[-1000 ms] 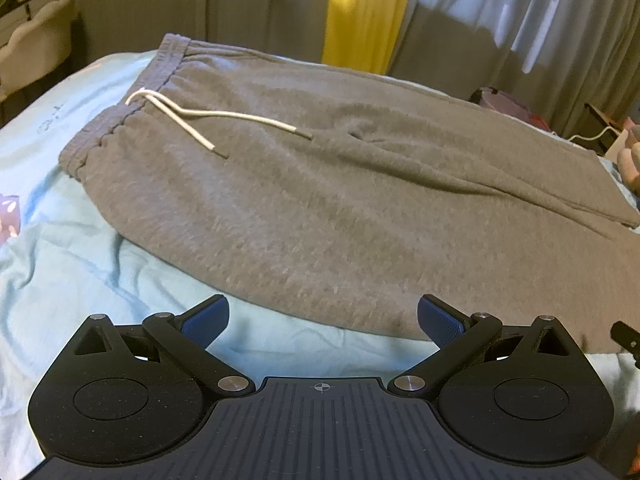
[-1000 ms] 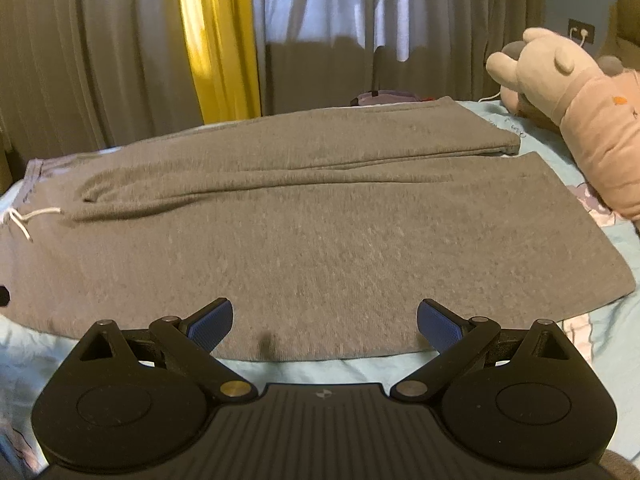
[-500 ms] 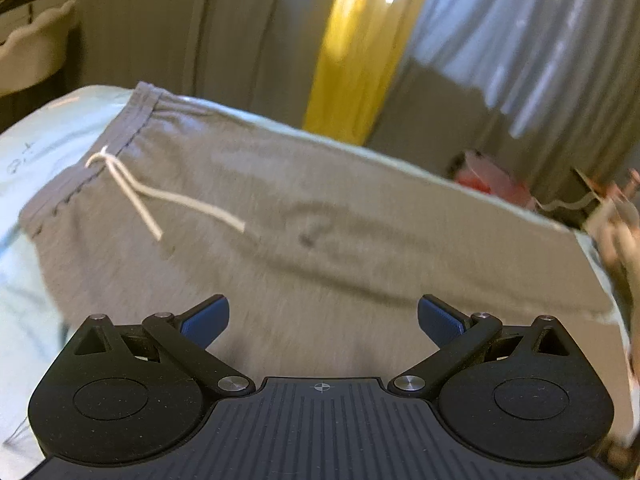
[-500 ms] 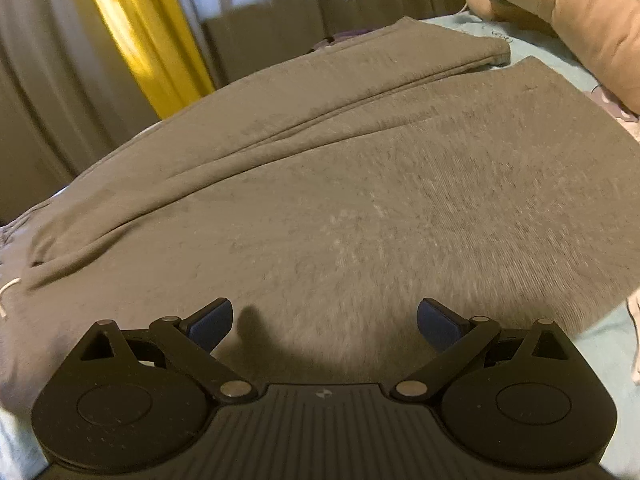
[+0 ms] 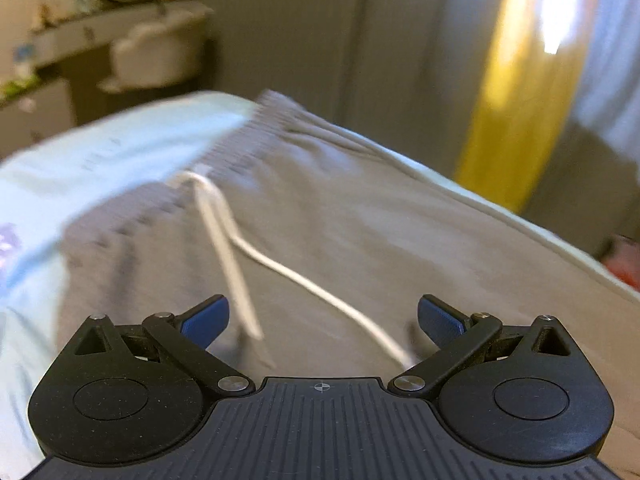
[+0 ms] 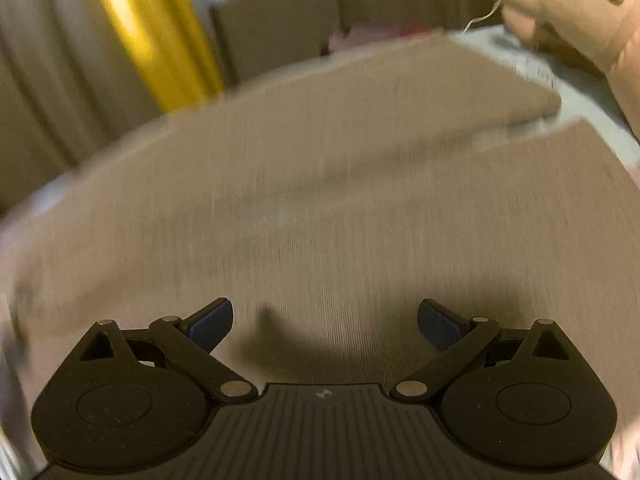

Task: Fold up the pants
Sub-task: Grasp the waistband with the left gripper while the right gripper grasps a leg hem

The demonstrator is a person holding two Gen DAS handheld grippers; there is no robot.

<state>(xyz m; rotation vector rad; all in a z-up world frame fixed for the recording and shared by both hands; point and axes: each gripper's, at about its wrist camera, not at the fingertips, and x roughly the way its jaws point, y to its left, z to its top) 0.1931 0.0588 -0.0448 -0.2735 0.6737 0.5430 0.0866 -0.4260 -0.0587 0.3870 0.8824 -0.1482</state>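
While both views are smearing with motion, the left gripper [image 5: 323, 322] is hanging low over the waist end of the pants [image 5: 360, 240], its blue pads spread wide apart and closing on nothing. A second ago it was sitting back at the near edge, looking across bare sheet; now grey cloth is filling the space between its fingers, and the white drawstring [image 5: 280, 268] is running down under them. Just beyond, the gathered waistband [image 5: 240, 148] is meeting the pale blue bedsheet [image 5: 100, 160], with a yellow curtain [image 5: 516, 112] standing farther back.

The right gripper [image 6: 325, 326] is likewise standing open and empty, casting its shadow on the fabric directly below. It too has been pushing forward from the near hem, so the pants [image 6: 320, 184] are now spreading beneath it, lying flat on the bed, the two legs parting toward the far right near a plush toy [image 6: 580, 12].

Judging from this, both tools are travelling toward the far leg, probably to take hold there and bring it over lengthwise. No fold is showing yet, so the task is looking barely begun.
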